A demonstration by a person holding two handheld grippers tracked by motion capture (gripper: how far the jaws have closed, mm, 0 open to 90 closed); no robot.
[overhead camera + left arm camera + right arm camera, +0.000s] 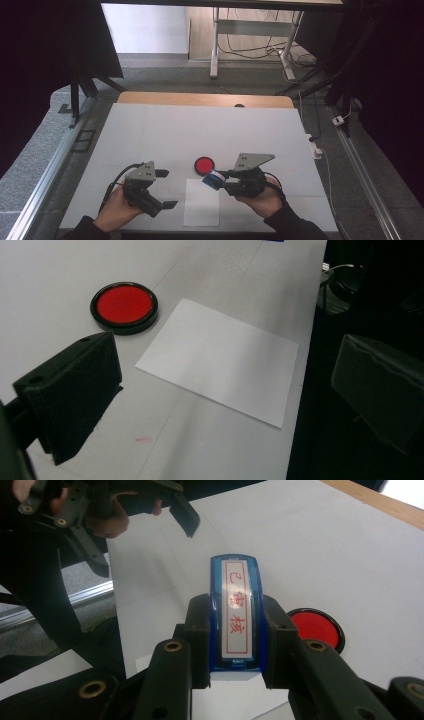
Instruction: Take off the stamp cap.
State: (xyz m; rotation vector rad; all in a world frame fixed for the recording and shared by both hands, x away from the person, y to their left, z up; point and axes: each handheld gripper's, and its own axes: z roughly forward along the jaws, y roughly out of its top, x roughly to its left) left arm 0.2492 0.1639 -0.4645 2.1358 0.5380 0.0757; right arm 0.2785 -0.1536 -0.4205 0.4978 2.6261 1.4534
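Note:
A blue stamp (214,179) with a white label and red characters (236,610) sits between the jaws of my right gripper (220,181), which is shut on it above the table. In the right gripper view the gripper (236,640) clamps the stamp's two long sides. A round red ink pad (204,165) in a black case lies just beyond the stamp, and a white sheet of paper (201,201) lies below it. My left gripper (166,189) is open left of the paper with nothing between its jaws. In its own view the left gripper (225,395) frames the paper (220,357) and the ink pad (124,306).
The table (200,130) has a white top with a wooden strip along its far edge. A metal rail (50,170) runs along the left side and cables (320,150) trail off the right edge. In the right gripper view the left gripper (142,535) and its hand are at the upper left.

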